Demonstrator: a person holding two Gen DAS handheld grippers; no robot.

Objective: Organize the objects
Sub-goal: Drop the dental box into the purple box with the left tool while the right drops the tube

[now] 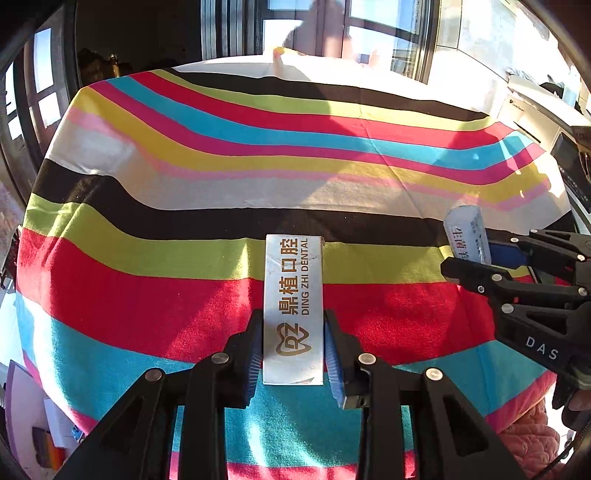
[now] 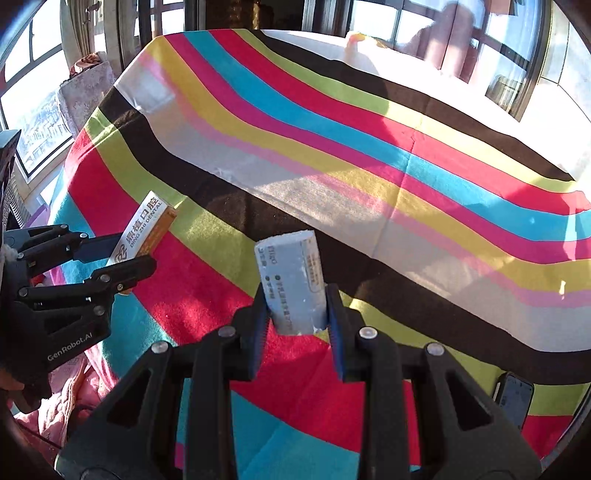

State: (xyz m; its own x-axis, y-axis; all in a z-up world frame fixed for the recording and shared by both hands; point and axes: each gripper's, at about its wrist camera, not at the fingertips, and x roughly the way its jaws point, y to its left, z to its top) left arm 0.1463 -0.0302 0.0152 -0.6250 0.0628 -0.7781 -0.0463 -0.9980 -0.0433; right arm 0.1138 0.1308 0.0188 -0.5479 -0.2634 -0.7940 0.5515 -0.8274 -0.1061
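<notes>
Your left gripper (image 1: pixel 293 354) is clenched on a white dental box (image 1: pixel 293 310), its blue-padded fingers (image 1: pixel 255 363) pressing both long sides near the lower end, so the box sticks out forward above the red and lime bands of the striped cloth (image 1: pixel 221 155) that covers the worktop. Your right gripper (image 2: pixel 295 325) is likewise clamped on a small pale-blue box (image 2: pixel 291 284), held by its lower end with printed text running along its face. From the left wrist view you see that blue box (image 1: pixel 467 234) off at the right edge, gripped between the other tool's dark fingers (image 1: pixel 476 275); from the right wrist view the dental box (image 2: pixel 144 229) sits at the left, showing an orange side. Both boxes are held clear of the cloth, well apart from each other. At the lower right edge of the cloth lies a dark phone (image 2: pixel 515 400). Bright windows (image 1: pixel 384 26) stand beyond the far end.
</notes>
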